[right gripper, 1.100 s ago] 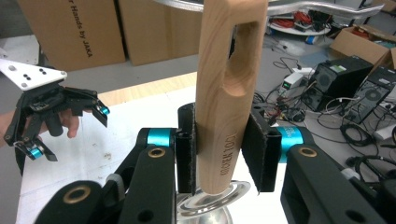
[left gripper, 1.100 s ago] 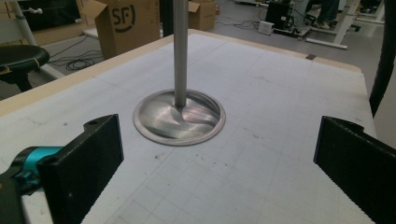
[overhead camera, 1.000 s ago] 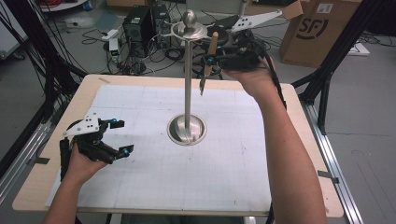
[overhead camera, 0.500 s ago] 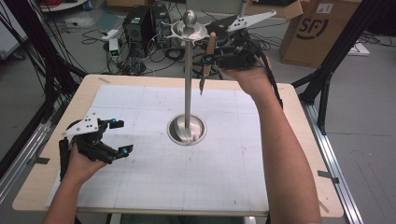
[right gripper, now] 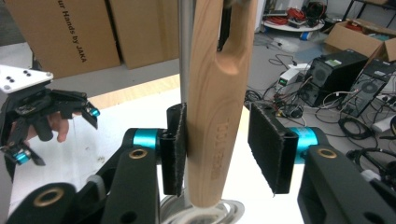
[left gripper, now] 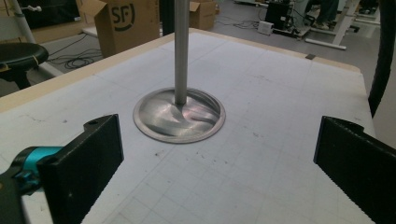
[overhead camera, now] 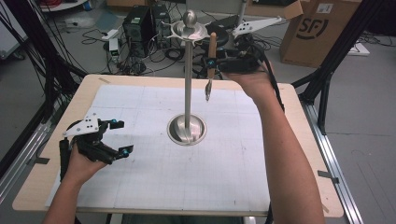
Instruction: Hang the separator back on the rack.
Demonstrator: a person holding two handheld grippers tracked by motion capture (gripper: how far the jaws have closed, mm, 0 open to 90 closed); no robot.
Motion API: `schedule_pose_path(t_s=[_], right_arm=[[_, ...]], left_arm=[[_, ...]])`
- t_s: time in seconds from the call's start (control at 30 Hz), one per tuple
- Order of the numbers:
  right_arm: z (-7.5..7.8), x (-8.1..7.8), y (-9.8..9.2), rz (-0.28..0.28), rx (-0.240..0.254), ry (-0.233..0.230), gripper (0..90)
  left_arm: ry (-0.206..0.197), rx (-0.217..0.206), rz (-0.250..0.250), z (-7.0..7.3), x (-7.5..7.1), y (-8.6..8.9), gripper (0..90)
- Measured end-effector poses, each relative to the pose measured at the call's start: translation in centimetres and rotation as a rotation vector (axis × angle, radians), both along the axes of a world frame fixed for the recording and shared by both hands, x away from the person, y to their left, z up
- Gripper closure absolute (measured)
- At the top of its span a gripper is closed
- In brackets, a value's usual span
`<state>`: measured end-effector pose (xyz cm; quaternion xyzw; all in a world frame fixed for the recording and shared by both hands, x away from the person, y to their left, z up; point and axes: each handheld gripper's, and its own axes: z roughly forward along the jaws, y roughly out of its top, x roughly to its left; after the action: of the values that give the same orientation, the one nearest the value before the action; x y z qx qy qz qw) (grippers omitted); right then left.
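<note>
Table centre carries stand. Right tongs, jaws parted, touch hanging utensil; it may swing or slip. Left tongs open.

This is a robotics or data-recording lab rather than a home or shop. The wooden table is the landmark: it carries a white gridded mat and stands on a bare grey floor, with black frame struts rising just beside its corners. Beyond the table's far edge, black computer towers sit on the floor among tangled cables and a power strip. To the table's far right stands a cardboard shipping box; more boxes and computers lie around it, and desks stand farther off
</note>
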<state>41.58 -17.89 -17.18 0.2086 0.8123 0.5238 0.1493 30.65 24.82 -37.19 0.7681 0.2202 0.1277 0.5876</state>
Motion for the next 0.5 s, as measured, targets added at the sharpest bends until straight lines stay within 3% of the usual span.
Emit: schedule_pose_path(t_s=[0.5], right_arm=[[0.2,-2.3,-2.4,0.005,0.038,-0.043,46.8]], left_arm=[[0.007,0.003,0.007,-0.3,0.1,0.1,2.1]])
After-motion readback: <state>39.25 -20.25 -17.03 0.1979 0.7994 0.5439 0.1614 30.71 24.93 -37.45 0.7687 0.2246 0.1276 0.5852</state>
